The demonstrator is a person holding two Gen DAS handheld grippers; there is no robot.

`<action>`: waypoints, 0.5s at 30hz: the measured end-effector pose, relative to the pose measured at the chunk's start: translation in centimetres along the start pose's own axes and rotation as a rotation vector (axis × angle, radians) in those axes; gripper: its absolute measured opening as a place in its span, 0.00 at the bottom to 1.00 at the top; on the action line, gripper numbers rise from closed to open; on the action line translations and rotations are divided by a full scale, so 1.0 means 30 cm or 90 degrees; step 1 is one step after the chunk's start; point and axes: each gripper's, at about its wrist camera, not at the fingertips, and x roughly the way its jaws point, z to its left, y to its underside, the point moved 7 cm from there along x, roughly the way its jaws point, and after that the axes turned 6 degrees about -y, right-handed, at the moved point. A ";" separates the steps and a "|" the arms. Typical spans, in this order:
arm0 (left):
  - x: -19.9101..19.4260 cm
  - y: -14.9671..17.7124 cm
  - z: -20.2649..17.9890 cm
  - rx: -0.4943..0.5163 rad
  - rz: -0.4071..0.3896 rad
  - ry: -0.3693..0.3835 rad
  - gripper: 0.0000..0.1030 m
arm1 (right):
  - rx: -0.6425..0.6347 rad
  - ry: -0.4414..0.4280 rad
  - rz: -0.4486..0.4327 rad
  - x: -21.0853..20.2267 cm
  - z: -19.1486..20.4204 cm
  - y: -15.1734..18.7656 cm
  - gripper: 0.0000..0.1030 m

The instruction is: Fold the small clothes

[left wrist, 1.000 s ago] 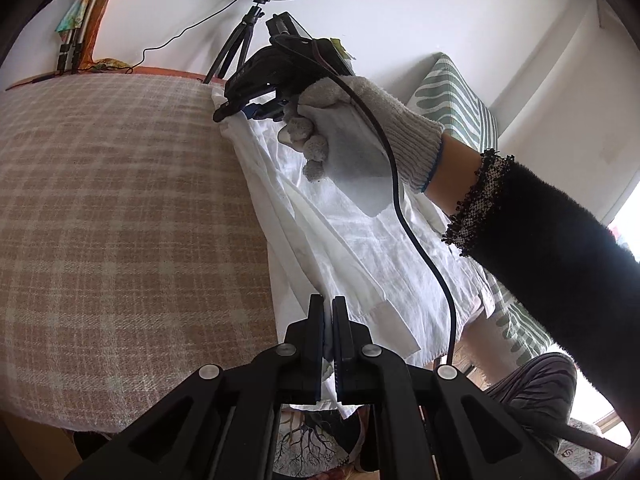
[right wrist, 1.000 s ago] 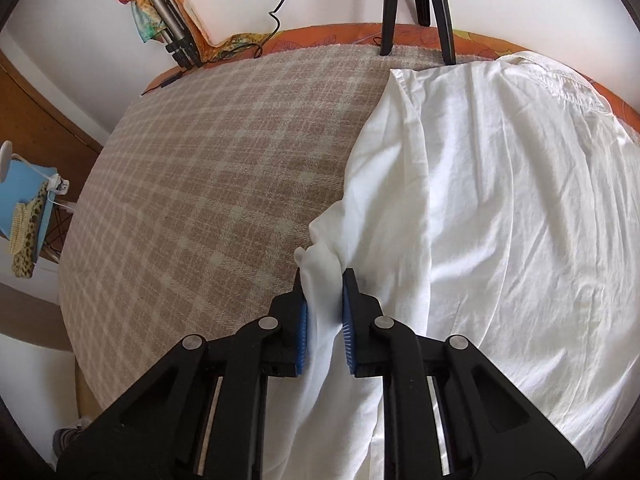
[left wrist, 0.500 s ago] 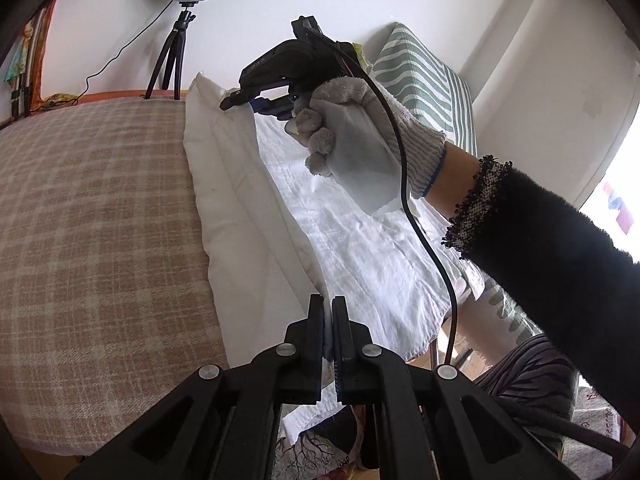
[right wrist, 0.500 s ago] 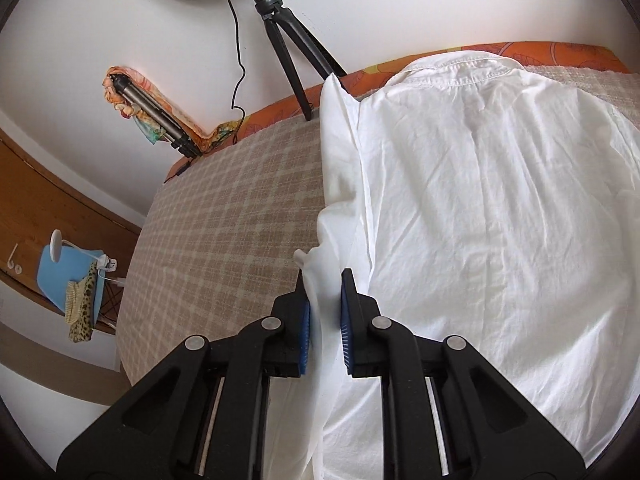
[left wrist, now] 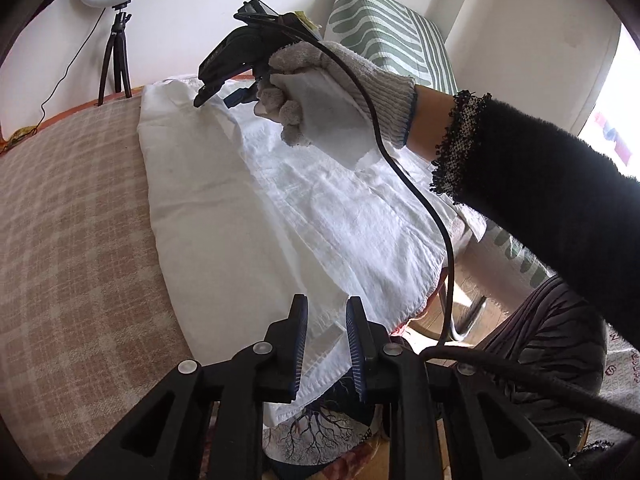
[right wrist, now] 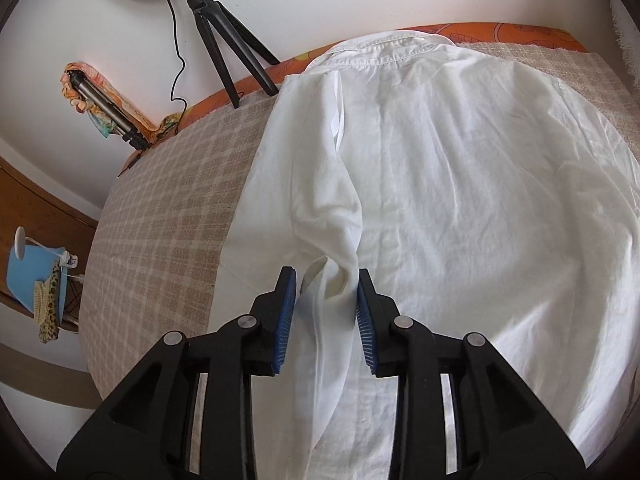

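Left black two-finger gripper at the near hem, blue-padded jaws parted, nothing clamped, the hem corner lying loose between them; right black two-finger gripper likewise spread, a bunched ridge of cloth standing slack between its pads, released rather than pinched; the white cotton button-up shirt lies face down along the beige checked bedcover, collar at the far end by the orange edge, hem hanging slightly off the near edge; left side panel folded inward as a long strip, its outer edge fairly straight, sleeve tucked over it with a puckered lump near the right jaws; back panel lightly creased, otherwise flat; judgement: the side fold is laid and let go, so lift both tools straight up, clear of the cloth, to avoid dragging the fold open; flatten the lump before the opposite side; beyond, a black tripod with white ring light against the wall.
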 end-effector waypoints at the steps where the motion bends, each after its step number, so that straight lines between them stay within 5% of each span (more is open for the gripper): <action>1: -0.013 0.012 0.008 0.004 -0.001 -0.006 0.18 | 0.003 0.002 -0.007 -0.025 -0.003 0.006 0.37; 15: -0.130 0.092 0.151 0.007 -0.022 -0.091 0.19 | -0.031 -0.012 -0.115 -0.509 0.066 0.300 0.37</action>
